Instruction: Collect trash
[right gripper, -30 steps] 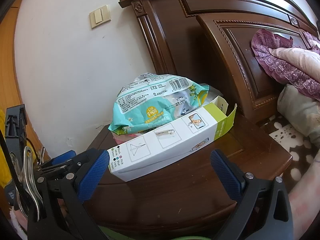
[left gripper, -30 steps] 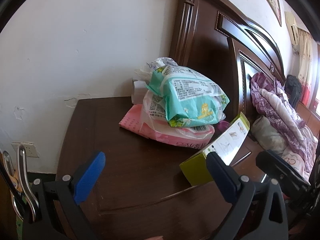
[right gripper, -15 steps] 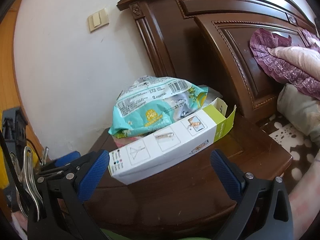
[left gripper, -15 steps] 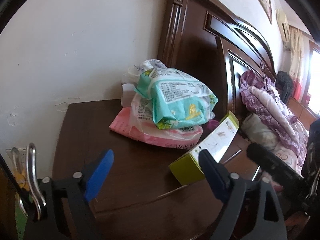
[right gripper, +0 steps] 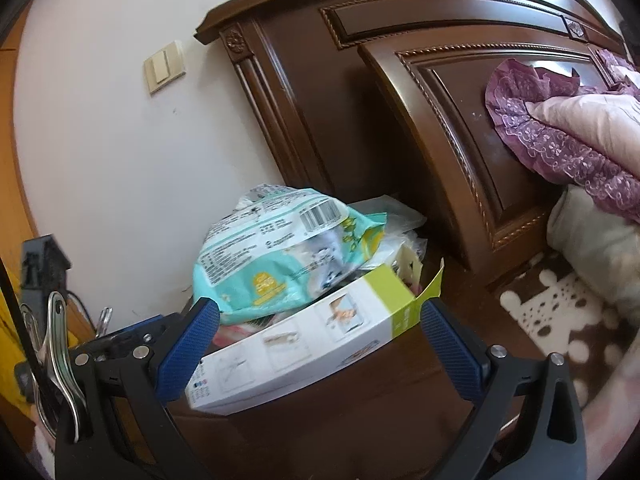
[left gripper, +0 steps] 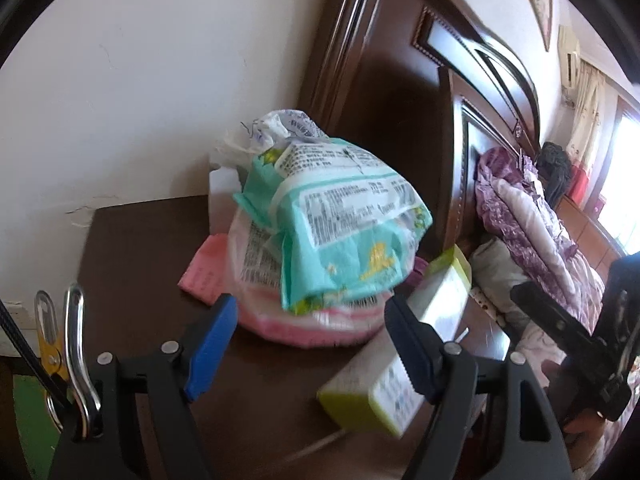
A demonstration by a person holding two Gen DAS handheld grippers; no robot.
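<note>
- Reaching in, the left gripper [left gripper: 308, 344] has just been narrowing its jaws, yet they stand spread with nothing pinched; the right gripper [right gripper: 320, 340] is spread too, empty
- The long white-and-green cardboard box [right gripper: 304, 340] lies on the dark wooden nightstand [left gripper: 136, 248], near and right of the teal plastic wipes packet [left gripper: 340, 220]
- Straddle the box across its narrow width before squeezing, since it is open at the far end and may crush

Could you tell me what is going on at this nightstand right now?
A person holds a tool in each hand over the nightstand, clearing trash. The left tool, whose jaws have just been closing, is empty near the teal packet. The right tool is open around the white-and-green box, not yet gripping it.
</note>
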